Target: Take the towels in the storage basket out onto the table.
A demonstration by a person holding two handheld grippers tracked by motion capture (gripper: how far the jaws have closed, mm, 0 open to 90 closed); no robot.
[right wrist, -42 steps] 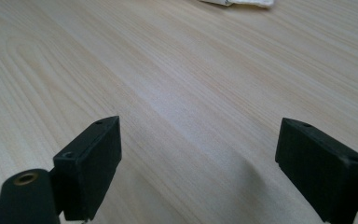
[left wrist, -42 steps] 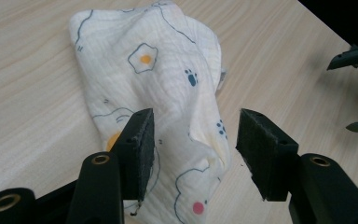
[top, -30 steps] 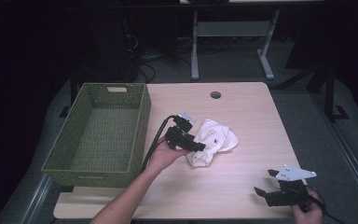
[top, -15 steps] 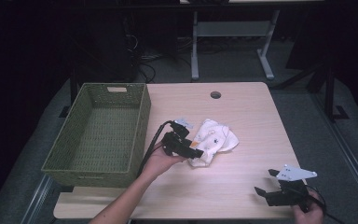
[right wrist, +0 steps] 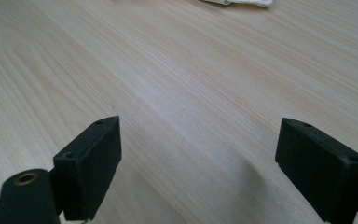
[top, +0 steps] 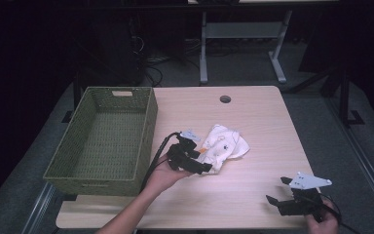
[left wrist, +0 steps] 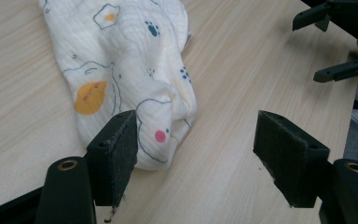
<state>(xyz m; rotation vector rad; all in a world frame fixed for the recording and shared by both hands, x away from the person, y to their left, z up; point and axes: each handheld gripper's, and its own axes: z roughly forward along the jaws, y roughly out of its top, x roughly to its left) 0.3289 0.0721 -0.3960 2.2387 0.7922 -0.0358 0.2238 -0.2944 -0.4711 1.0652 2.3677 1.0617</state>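
A white cloth (top: 224,144) printed with small coloured animals lies crumpled mid-table. My left gripper (top: 200,165) sits at its near-left end, open, its jaws having just been opening. In the left gripper view the cloth (left wrist: 126,60) reaches down beside the left pad (left wrist: 116,158) and pokes a little into the gap; neither pad presses on it. My right gripper (top: 276,189) rests low at the near right of the table, open. Between its fingertips (right wrist: 198,158) there is just bare wood. The cloth's edge (right wrist: 235,2) shows at the top of that view.
A green woven basket (top: 146,136) stands along the table's left side with nothing in it. The light wooden table (top: 263,122) has a round cable hole (top: 225,99) near its far edge. The right gripper (left wrist: 335,46) appears far off in the left gripper view.
The left gripper has drawn back a little toward the near edge, off the cloth, which stays on the table. The right gripper has not moved.
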